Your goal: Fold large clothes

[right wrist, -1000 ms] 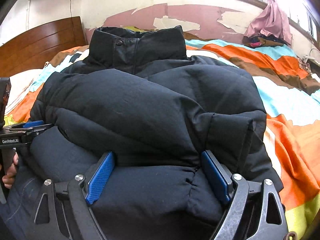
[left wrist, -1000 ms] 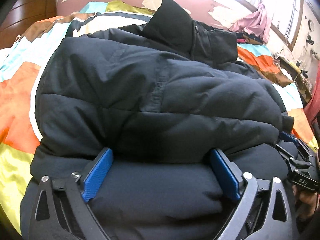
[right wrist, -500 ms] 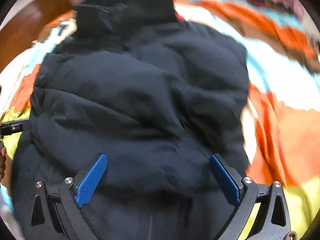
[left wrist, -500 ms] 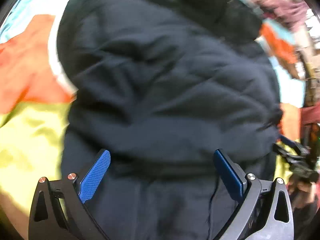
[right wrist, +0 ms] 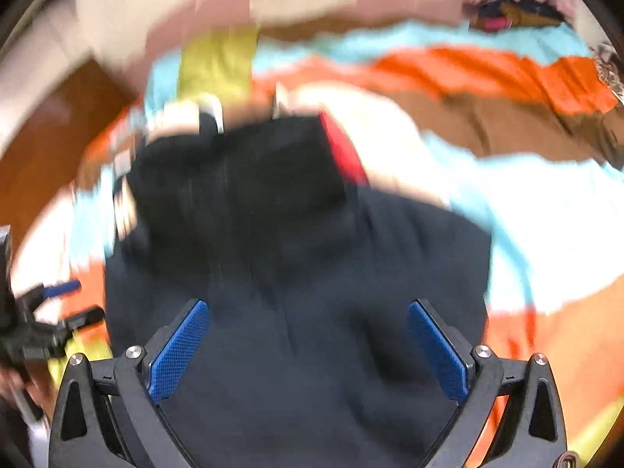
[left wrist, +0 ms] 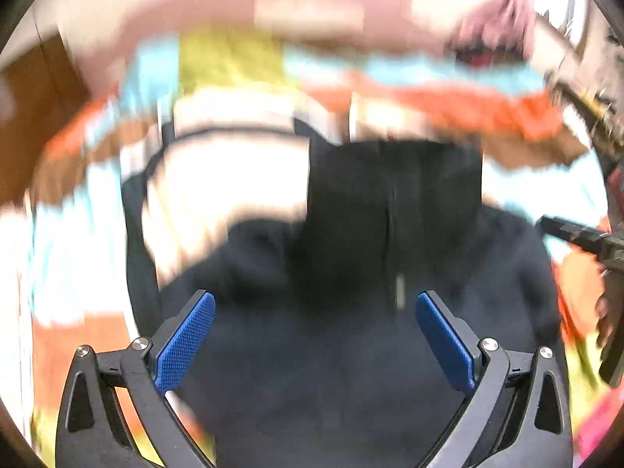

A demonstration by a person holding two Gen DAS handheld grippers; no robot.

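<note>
Blur smears both wrist views, so fine detail is lost, but the main shapes read clearly. The dark puffer jacket (left wrist: pixel 351 312) fills the lower centre of the left wrist frame, lying on a bed covered by a patchwork bedspread (left wrist: pixel 448 105) of orange, turquoise, white, yellow and brown blocks. The jacket's collar (left wrist: pixel 394 179) stands as a darker rectangle just above the middle of the frame, with a pale zip line running down it.

The left gripper (left wrist: pixel 315 335) sits at the bottom centre of that frame with its jaws spread wide; the blue pads (left wrist: pixel 185 341) are well apart and nothing is pinched between them, the jacket fabric only showing behind the gap. At the right edge of the same frame a black part of the right gripper (left wrist: pixel 577 234) shows.

In the right wrist frame the jacket (right wrist: pixel 312 312) again takes the lower centre, its collar (right wrist: pixel 253 171) pushed toward the upper left of the middle, with a red lining patch (right wrist: pixel 343 152) at the collar's right edge. The right gripper (right wrist: pixel 308 339) likewise has its jaws released and wide apart, grasping nothing. The left gripper (right wrist: pixel 58 312) shows at the lower left edge. A brown wooden headboard (right wrist: pixel 50 132) occupies the left of the frame, and the bedspread (right wrist: pixel 487 74) sweeps across the upper right.
</note>
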